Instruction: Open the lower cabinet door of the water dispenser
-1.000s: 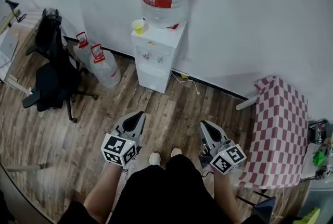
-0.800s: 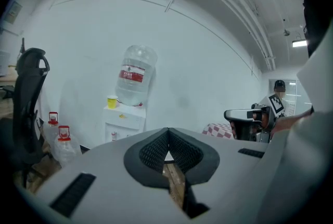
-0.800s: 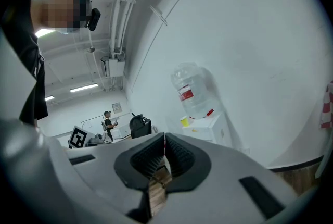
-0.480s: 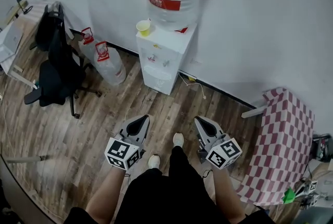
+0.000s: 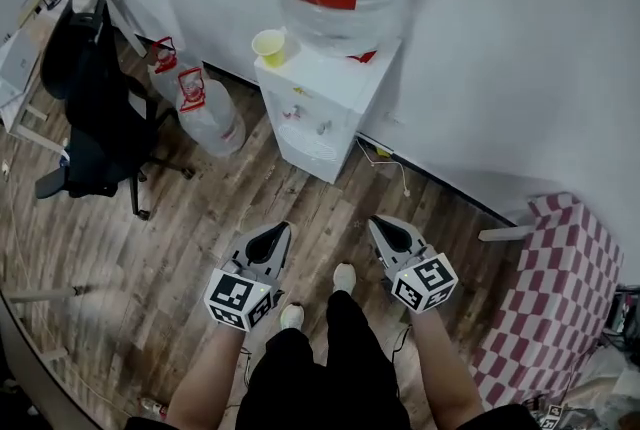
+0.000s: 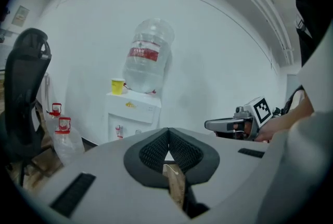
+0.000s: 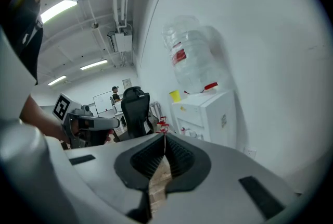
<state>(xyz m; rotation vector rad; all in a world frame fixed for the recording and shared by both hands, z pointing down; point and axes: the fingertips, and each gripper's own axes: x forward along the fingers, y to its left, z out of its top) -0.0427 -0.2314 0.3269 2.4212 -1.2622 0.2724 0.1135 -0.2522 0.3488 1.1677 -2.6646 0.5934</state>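
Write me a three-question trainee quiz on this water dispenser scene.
1. True or false: the left gripper and the right gripper both touch the water dispenser.
2. The yellow cup stands: A on the floor; B on the water dispenser's top; C between the right gripper's jaws.
3. Fill in: the left gripper's jaws are ___.
Key: 1 false; 2 B; 3 shut.

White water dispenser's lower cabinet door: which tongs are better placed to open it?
Probably left. The front of the white water dispenser faces the left tongs more squarely; the right tongs see more of its side. Both are shut, empty, far from the lower cabinet door.
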